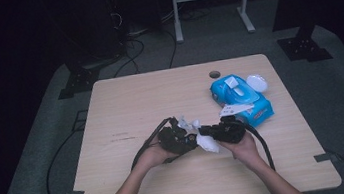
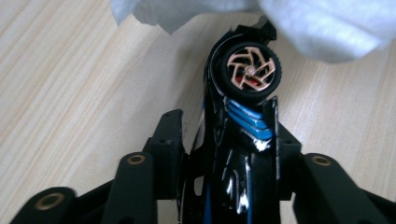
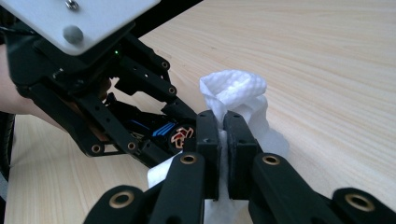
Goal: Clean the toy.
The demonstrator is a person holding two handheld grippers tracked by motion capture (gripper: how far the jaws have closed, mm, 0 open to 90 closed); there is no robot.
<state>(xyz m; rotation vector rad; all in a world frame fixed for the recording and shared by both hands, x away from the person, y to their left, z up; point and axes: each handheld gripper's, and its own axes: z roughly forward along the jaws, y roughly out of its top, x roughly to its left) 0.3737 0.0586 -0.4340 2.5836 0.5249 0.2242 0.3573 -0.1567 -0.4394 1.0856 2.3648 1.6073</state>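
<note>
**Toy car getting a wipe-down**

Left gripper [image 1: 178, 137] fingers clamped on a black toy car [image 2: 243, 121] with blue stripes and a copper-spoked wheel, held just left of the white wipe [image 3: 236, 93]. Right gripper [image 3: 221, 140] fingers pinched together on that wipe, pressed up against the car. Blue wipes pack [image 1: 241, 99] lying right of the wipe, farther back on the worktop [image 1: 125, 103].

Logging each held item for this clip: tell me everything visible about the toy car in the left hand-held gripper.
The toy car is glossy black plastic with blue slatted trim and a black-tyred wheel with copper-coloured spokes and a red hub. It stands nose-away between the jaws of the left hand-held gripper, which clamp its sides, above the wooden table. A white wipe, pinched in the right hand-held gripper, hangs just past its far end; whether they touch is unclear.
</note>
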